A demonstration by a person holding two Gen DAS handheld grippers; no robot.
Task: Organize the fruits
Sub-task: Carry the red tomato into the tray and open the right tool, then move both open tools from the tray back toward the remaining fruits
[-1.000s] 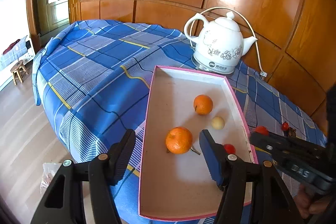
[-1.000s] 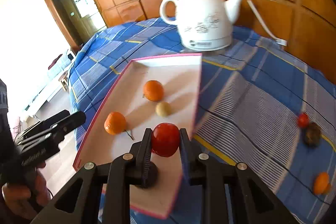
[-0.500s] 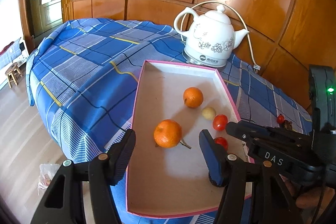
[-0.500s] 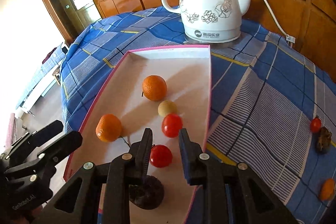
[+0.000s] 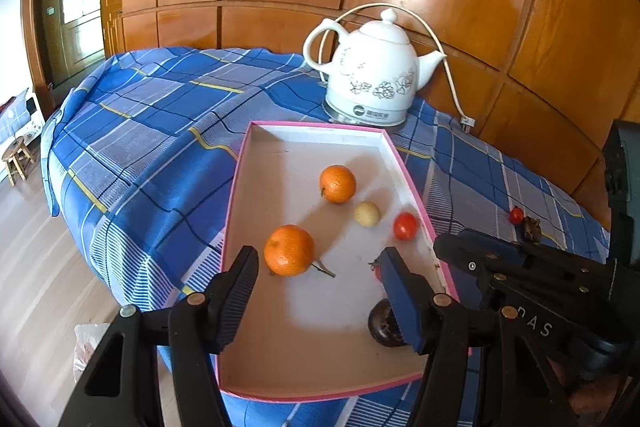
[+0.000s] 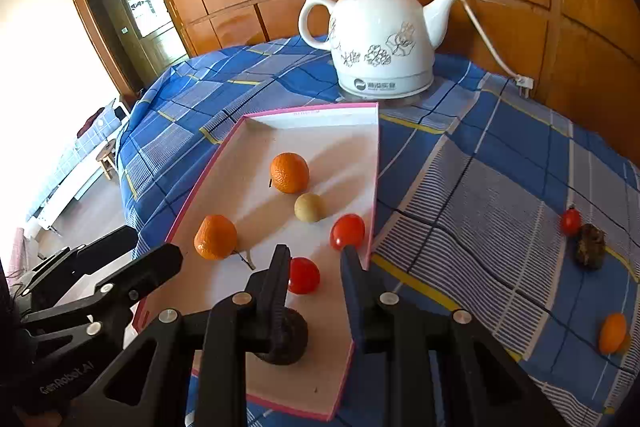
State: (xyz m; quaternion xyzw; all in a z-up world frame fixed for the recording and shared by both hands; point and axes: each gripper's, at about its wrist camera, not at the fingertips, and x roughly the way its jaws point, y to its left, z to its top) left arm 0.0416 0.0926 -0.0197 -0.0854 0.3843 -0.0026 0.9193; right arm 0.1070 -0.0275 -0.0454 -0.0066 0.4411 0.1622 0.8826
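Observation:
A pink-rimmed tray (image 5: 240,187) (image 6: 376,167) lies on the blue plaid cloth. It holds two oranges (image 5: 289,249) (image 5: 337,183), a pale round fruit (image 5: 367,213), two red tomatoes (image 6: 347,231) (image 6: 304,275) and a dark fruit (image 6: 294,335). My right gripper (image 6: 314,253) hovers over the tray's near right corner. Its fingers stand a narrow gap apart and grip nothing; the nearer tomato lies on the tray below them. My left gripper (image 5: 320,259) is open above the tray's near end, with the stemmed orange beyond its fingers.
On the cloth right of the tray lie a small tomato (image 6: 570,221), a brown lump (image 6: 590,247) and a small orange fruit (image 6: 612,333). A white kettle (image 6: 380,39) with a cord stands behind the tray, against wooden wall panels. The table edge drops to the floor at left.
The right gripper has let go of the red tomato, which now lies on the tray, and has drawn back a little. The left gripper has shifted slightly and stays open.

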